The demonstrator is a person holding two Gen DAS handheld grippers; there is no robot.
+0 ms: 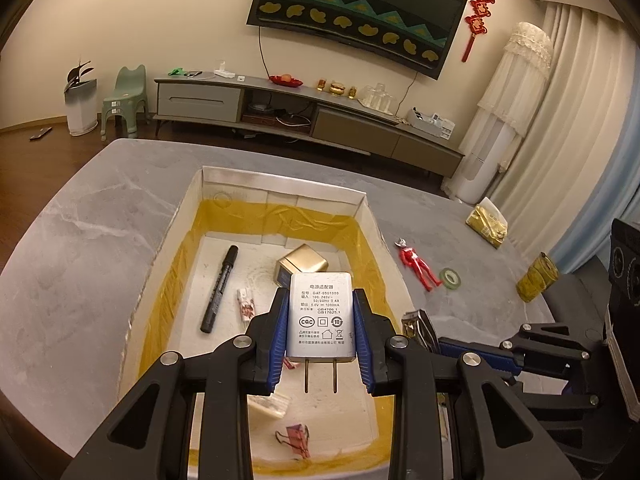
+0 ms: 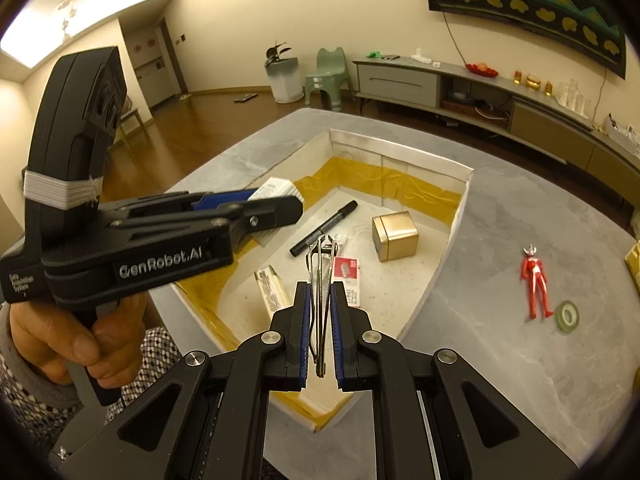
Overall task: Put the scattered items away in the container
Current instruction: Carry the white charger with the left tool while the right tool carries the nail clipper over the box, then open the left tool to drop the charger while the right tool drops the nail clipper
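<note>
Left tool (image 1: pixel 322 324) clenched on a white power adapter (image 1: pixel 321 316), prongs pointing back at the camera, held above the open box (image 1: pixel 176 220). Right tool (image 2: pixel 321 304) clenched on a metal nail clipper (image 2: pixel 321 272), also over the box, near its front corner. A hand (image 2: pixel 76 336) grips the left tool's handle in the right wrist view.

Inside the box: black marker (image 1: pixel 220 288), gold tin (image 1: pixel 302 268), several small packets, one red-and-white (image 2: pixel 347 276).

On the grey table (image 1: pixel 80 220), right of the box and outside it: red toy figure (image 1: pixel 418 266), green tape roll (image 1: pixel 451 278) just beside its legs. Farther right, gold packets (image 1: pixel 486 222) near the table edge.

Behind: TV stand (image 1: pixel 280 104), green chair (image 1: pixel 126 96).
</note>
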